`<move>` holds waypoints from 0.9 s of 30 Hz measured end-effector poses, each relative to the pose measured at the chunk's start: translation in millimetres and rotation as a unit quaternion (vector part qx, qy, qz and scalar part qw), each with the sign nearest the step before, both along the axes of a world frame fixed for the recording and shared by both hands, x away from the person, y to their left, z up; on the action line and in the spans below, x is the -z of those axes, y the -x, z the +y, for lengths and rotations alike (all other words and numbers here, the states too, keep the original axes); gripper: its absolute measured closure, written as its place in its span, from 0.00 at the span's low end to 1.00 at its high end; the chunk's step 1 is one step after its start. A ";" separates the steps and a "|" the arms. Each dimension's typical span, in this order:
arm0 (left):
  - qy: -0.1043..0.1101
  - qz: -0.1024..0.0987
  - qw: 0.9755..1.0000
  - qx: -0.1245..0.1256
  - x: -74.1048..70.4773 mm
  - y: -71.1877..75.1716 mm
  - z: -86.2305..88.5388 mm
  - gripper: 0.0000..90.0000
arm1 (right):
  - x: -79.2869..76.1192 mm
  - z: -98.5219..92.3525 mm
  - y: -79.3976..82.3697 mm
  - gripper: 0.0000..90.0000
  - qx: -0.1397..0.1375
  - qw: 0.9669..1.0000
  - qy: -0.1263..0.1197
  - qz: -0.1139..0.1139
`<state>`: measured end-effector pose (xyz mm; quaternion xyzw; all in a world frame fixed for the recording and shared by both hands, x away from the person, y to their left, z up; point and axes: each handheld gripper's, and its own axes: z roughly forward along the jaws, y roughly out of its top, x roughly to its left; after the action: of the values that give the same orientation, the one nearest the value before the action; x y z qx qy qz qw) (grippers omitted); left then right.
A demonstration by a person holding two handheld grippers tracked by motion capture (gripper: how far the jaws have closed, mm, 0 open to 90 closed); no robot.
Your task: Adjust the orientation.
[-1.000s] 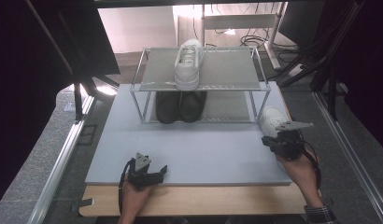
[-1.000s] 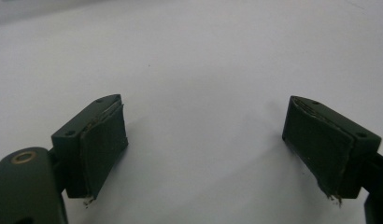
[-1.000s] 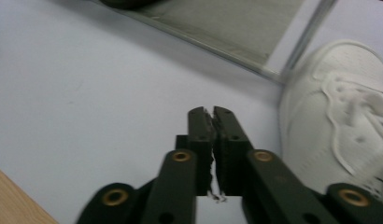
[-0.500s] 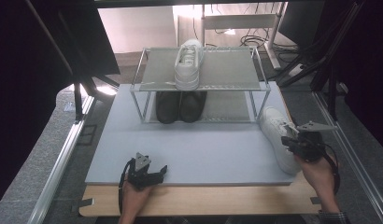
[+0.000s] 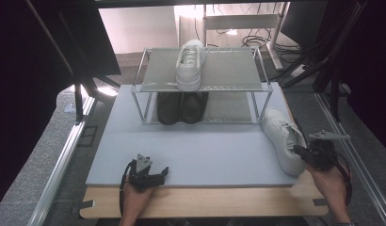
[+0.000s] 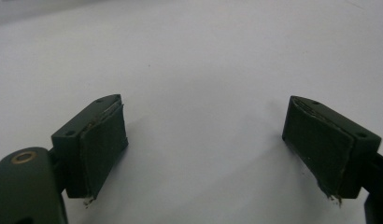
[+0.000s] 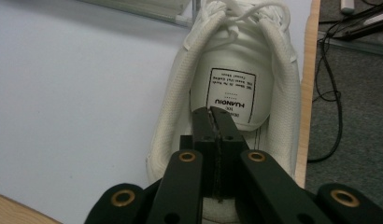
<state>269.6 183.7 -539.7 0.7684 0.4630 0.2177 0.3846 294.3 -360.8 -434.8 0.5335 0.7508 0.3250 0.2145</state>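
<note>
Where its collar gapes, the white sneaker (image 7: 236,88) shows a printed insole.

The left tongs (image 5: 156,175) rest low at the near edge, held in the left hand (image 5: 134,197) — jaws spread wide, nothing between the pads (image 6: 103,144). The right tongs (image 7: 216,121) sit out at the right in the right hand (image 5: 328,183), forearm entering from below — jaws pressed together, pointing forward and down.

Holds a grey mat (image 5: 205,146) on a wooden table (image 5: 205,202), with a metal rack (image 5: 200,70) and a white shoe (image 5: 283,139) on top.
</note>
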 end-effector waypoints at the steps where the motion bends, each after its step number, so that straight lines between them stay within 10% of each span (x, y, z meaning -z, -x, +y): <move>1: 0.000 0.000 1.000 0.000 0.0 0.0 0.0 0.15 | 0.4 -1.7 0.6 0.99 0.002 1.000 -0.005 0.001; 27: 0.000 0.000 1.000 0.000 -0.1 0.0 0.0 0.15 | -3.0 -5.4 33.7 0.99 -0.018 1.000 -0.015 0.019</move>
<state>269.6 183.8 -539.7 0.7687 0.4627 0.2176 0.3843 260.7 -366.3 -431.8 0.5289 0.7593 0.3300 0.1865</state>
